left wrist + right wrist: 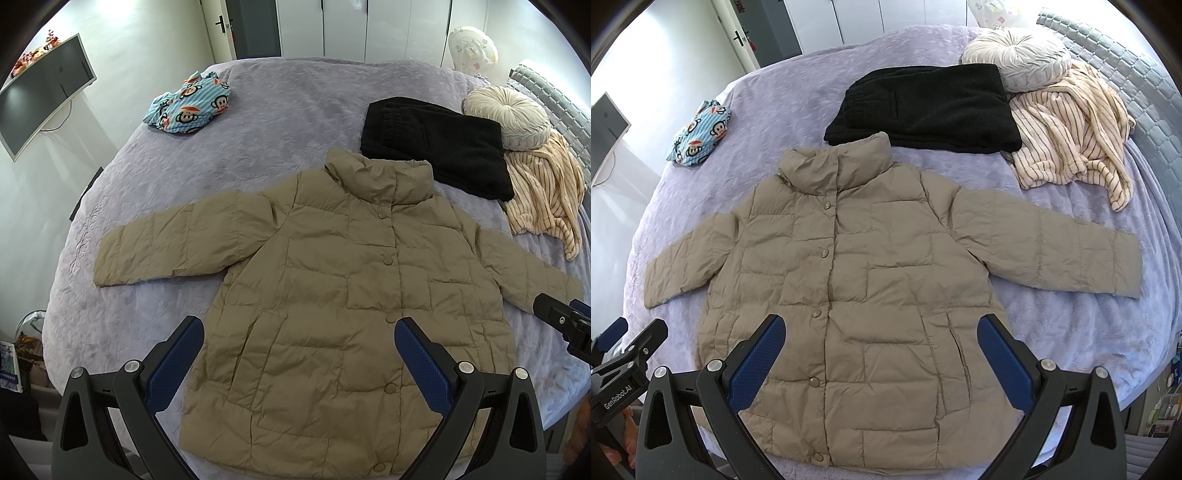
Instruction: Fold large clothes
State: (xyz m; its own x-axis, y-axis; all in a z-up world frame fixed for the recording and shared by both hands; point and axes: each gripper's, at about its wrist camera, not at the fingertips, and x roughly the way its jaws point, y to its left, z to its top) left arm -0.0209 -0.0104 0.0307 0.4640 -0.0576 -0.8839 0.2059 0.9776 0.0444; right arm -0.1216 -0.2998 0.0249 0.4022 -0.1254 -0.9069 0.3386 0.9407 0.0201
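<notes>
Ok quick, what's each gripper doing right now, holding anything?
Left gripper: open, holding nothing, above the jacket.
Right gripper: open, holding nothing.

One bed (258,110), lavender cover, and on it four pieces of clothing: one khaki puffer jacket (332,295) spread flat with two sleeves out, one folded black garment (436,147), one striped cream garment (543,192), one blue monkey-print garment (188,103). Five snap buttons count down the jacket front. One round pleated cushion (506,114). Two grippers hang over it all: left gripper (299,354), right gripper (882,350), each with two blue-padded fingers spread wide.
</notes>
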